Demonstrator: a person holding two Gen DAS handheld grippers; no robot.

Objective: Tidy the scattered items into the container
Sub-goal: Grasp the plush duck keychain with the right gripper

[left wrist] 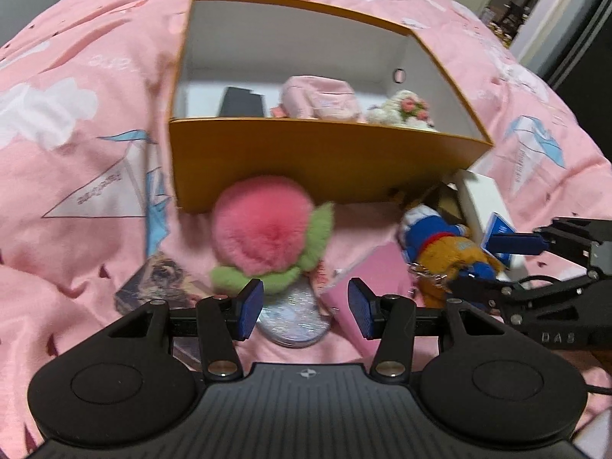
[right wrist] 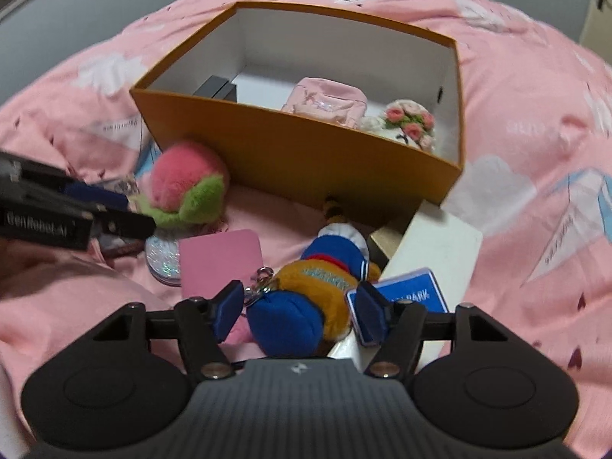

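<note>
Orange box (right wrist: 306,153) sits on the pink bedspread (right wrist: 535,114), already holding a pink pouch (right wrist: 329,101) and crocheted flowers (right wrist: 411,122). Just before it we see a peach plush (left wrist: 267,229) and a blue-and-yellow plush (right wrist: 306,298). Our left hand-held gripper (left wrist: 306,308) and right hand-held gripper (right wrist: 302,311) both stand apart, gripping nothing.

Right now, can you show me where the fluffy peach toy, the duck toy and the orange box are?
fluffy peach toy (left wrist: 264,225), left wrist view, on its pink fuzzy middle.
duck toy (right wrist: 306,294), right wrist view, on its orange-brown body.
orange box (right wrist: 306,160), right wrist view, on its near outside wall.
</note>
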